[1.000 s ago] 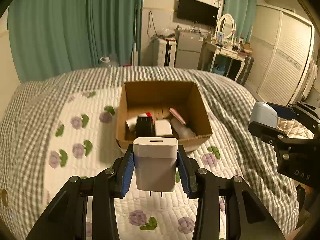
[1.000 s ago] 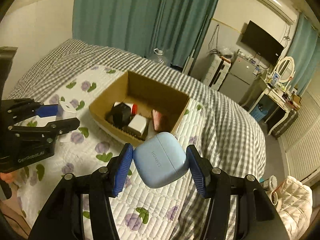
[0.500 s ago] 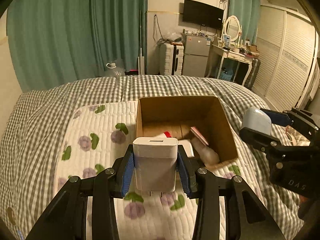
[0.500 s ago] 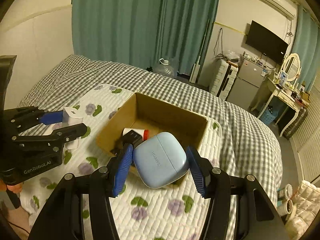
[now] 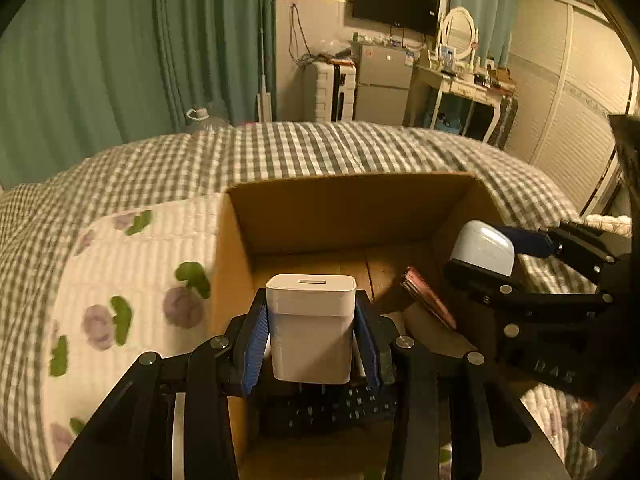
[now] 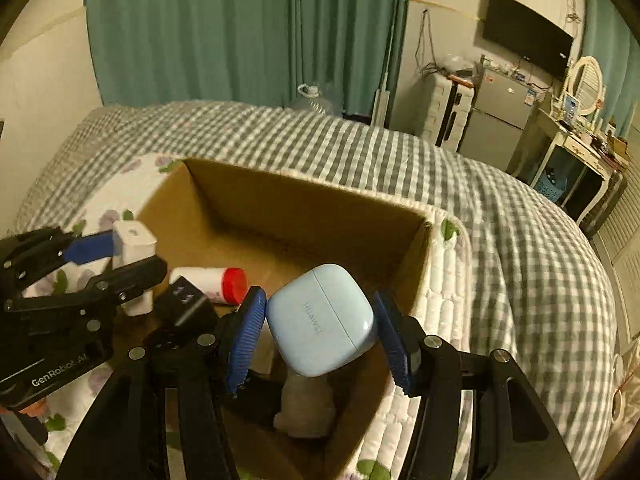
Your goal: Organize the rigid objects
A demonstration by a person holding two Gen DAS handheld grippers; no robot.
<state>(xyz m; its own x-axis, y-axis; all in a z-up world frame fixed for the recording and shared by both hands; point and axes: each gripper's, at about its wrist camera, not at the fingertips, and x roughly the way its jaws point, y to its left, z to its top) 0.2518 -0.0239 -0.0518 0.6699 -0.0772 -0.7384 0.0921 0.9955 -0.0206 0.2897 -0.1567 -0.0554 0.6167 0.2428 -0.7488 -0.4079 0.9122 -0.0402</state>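
My left gripper (image 5: 310, 332) is shut on a white charger block (image 5: 311, 326) and holds it over the left part of an open cardboard box (image 5: 348, 208). It also shows in the right wrist view (image 6: 132, 264). My right gripper (image 6: 320, 328) is shut on a light blue earbud case (image 6: 322, 322), held over the box's right part (image 6: 304, 208); the case also shows in the left wrist view (image 5: 482, 248). Inside the box lie a white tube with a red cap (image 6: 212, 280), a black block (image 6: 186, 306), a pink flat item (image 5: 428, 298) and a grey object (image 6: 306, 408).
The box sits on a bed with a floral quilt (image 5: 120, 280) over a grey checked cover (image 6: 500, 240). Green curtains (image 5: 120, 48), a small fridge (image 5: 380, 80), a dressing table (image 5: 460, 84) and a wardrobe (image 5: 580, 92) stand beyond the bed.
Both grippers have moved forward and down toward the box and now hang over its inside, each still holding its object.
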